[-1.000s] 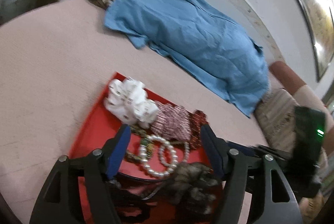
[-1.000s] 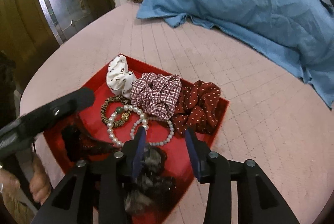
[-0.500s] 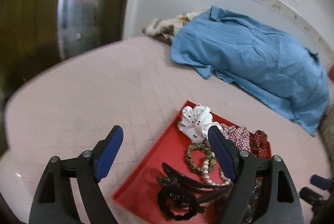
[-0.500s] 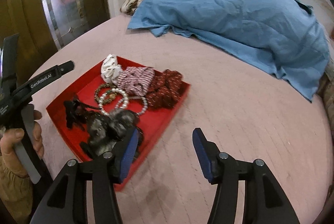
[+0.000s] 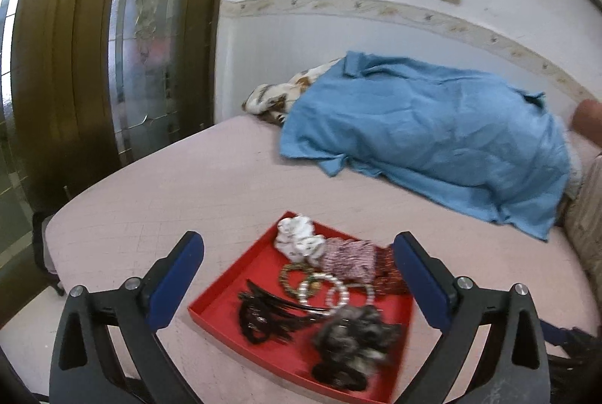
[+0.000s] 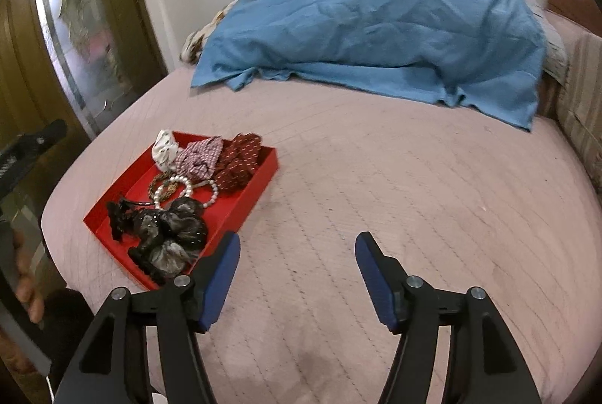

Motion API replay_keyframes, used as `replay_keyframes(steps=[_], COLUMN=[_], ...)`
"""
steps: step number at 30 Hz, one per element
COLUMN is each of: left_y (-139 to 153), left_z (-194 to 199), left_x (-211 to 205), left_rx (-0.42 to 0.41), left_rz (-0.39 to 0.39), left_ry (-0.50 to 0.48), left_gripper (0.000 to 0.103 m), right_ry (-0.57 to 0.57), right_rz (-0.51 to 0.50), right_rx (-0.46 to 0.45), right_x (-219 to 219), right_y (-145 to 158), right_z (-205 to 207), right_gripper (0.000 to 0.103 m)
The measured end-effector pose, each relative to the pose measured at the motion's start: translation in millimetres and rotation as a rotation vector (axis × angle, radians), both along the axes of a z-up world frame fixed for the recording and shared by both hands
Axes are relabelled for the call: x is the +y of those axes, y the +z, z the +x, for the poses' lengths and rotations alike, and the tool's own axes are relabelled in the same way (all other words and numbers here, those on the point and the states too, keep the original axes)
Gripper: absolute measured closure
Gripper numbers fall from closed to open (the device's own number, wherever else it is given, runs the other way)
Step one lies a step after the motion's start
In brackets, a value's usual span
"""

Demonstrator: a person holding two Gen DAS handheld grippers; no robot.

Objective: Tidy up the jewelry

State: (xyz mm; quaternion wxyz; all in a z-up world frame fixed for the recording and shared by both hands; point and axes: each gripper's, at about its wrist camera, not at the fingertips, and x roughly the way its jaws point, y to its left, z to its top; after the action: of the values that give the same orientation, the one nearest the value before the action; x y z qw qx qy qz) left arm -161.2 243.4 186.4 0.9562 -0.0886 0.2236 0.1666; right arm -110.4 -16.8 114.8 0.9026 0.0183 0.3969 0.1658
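Observation:
A red tray (image 5: 218, 294) (image 6: 259, 182) lies on the pink bed. In it are a white scrunchie (image 5: 297, 238) (image 6: 164, 148), a pink checked scrunchie (image 5: 348, 255) (image 6: 199, 157), a dark red dotted scrunchie (image 6: 239, 163), pearl bracelets (image 5: 331, 293) (image 6: 180, 183), a beaded bracelet (image 5: 291, 276), a black hair claw (image 5: 263, 313) (image 6: 118, 215) and a grey-black scrunchie (image 5: 357, 332) (image 6: 173, 230). My left gripper (image 5: 297, 255) is open and empty, held above and behind the tray. My right gripper (image 6: 297, 253) is open and empty over bare bed, right of the tray.
A blue shirt (image 5: 432, 136) (image 6: 376, 27) lies spread over a patterned pillow (image 5: 271, 95) at the bed's far side. A gold-framed glass door (image 5: 113, 46) stands at left. A striped cushion (image 6: 583, 102) sits at the right edge. The bed's near-left edge drops off beside the tray.
Both grippers have pulled back and up from the tray. The right gripper has let go of the grey-black scrunchie, which now lies in the tray's near corner, and has opened wider.

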Motion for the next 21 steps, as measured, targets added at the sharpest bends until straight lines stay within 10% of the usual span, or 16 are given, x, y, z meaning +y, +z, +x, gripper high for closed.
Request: replay_keyframes(steps=[14,21], left_y=[52,30], left_z=[-52,-37], left_x=[-63,-90], left_rx=[-0.169,-0.036], left_rz=[0.235,0.204], left_ry=[0.092,-0.058], left_gripper=[0.000,0.000], right_ry=[-0.069,-0.067], right_rz=[0.034,0.035], right_rx=[-0.122,-0.143], right_x=[-41,-45], right_y=[19,18], right_z=[-33,-39], right_gripper=[0.023,0.020])
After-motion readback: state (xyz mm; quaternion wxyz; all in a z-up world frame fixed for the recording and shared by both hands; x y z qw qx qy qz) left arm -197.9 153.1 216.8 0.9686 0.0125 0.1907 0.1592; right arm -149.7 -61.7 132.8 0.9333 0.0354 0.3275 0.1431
